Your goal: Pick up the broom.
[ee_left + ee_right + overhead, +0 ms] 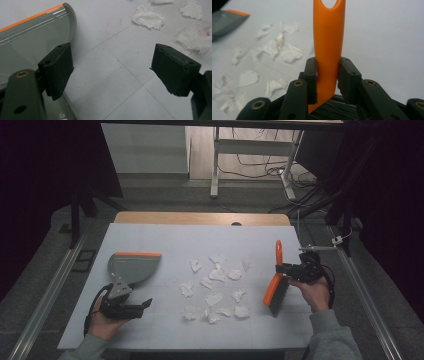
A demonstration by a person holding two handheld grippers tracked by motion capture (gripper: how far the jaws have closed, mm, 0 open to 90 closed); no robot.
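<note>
White tabletop (150, 330): the right gripper (286, 270) clamps an orange-handled brush (276, 292) with dark bristles; the left gripper (145, 304) gapes empty.

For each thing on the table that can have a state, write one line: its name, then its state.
Brush: clamped by the handle in the right tool, bristle head down.
Dustpan: flat on the mat, not gripped.
Left tool: open, nothing between its jaws.
Paper scraps: crumpled, scattered, unswept.

White table mat (165, 232), desk legs (216, 165)
</note>
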